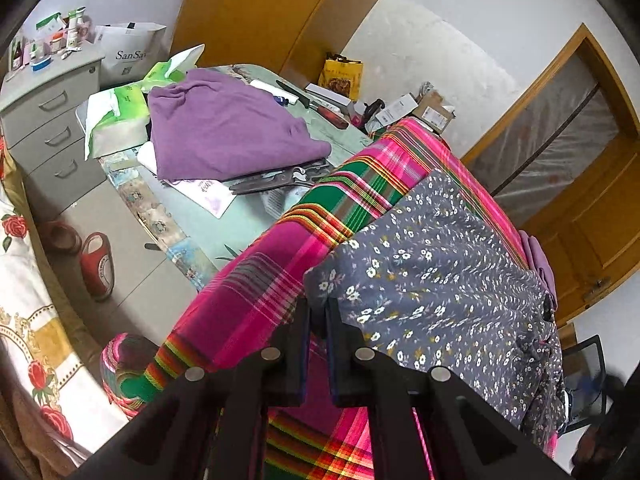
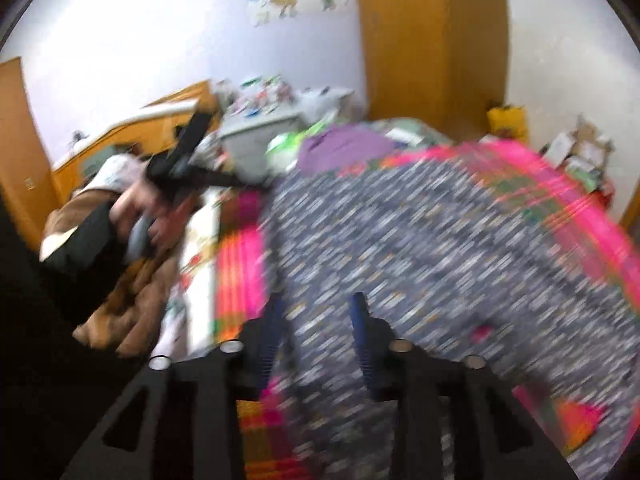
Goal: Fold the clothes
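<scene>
The left gripper (image 1: 318, 312) pinches the near corner of the floral garment (image 1: 440, 280), its jaws narrow on the cloth; the right gripper (image 2: 318, 312) stands wide above the blurred garment, nothing between its fingers; the garment lies on a pink plaid sheet (image 1: 256, 280); beyond, a purple top (image 1: 224, 136) and scissors (image 1: 280, 180) rest on a table (image 1: 248, 224).
</scene>
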Tool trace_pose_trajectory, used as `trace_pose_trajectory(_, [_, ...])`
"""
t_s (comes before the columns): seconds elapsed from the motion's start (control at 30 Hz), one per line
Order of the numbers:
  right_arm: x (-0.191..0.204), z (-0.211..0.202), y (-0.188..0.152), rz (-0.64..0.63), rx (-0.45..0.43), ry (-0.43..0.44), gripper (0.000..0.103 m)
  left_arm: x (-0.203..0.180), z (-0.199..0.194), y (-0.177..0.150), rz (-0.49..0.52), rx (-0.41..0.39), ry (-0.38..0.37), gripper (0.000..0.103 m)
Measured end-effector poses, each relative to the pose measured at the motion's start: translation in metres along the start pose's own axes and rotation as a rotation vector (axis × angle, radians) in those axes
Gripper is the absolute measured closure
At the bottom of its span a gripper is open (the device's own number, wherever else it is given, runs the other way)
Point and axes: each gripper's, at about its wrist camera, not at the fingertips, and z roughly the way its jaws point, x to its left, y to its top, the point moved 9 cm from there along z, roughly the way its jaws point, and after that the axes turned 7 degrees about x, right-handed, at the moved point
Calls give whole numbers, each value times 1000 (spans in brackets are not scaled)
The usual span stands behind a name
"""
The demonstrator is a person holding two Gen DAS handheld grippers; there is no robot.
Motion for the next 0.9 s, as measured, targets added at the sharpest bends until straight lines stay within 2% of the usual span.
trace_pose_trajectory(0.13, [-51,16,50,20,-27,-56,60,3,3,-2,-1,5,-15,96])
trace_pose_trajectory(0.23, [-90,48,87,79,-23,-42,60,2,5,-3,7,6,-19,95])
trace_pose_trajectory(0.33, [-125,93,125,106,11,-45,60,3,7,-5,12,10,-28,95])
trace_pose_trajectory(0.47, [-164,151,158,131,78,-48,60,5,9,-6,7,18,-52,94])
trace_pose_trajectory(0.57, [-186,191,171,163,146,-42,60,5,10,-6,8,20,-64,94])
trace_pose_trajectory(0.7, [-192,229,169,160,228,-11,60,5,11,-4,10,30,-79,94])
trace_pose_trajectory(0.83, [-190,243,164,145,280,2,58,6,12,-3,4,42,-98,94])
trace_pose_trajectory(0.87, [-190,244,163,150,288,7,60,6,12,-3,3,43,-101,94])
trace_pose_trajectory(0.9, [-190,244,163,151,295,10,67,6,12,-3,2,44,-104,94])
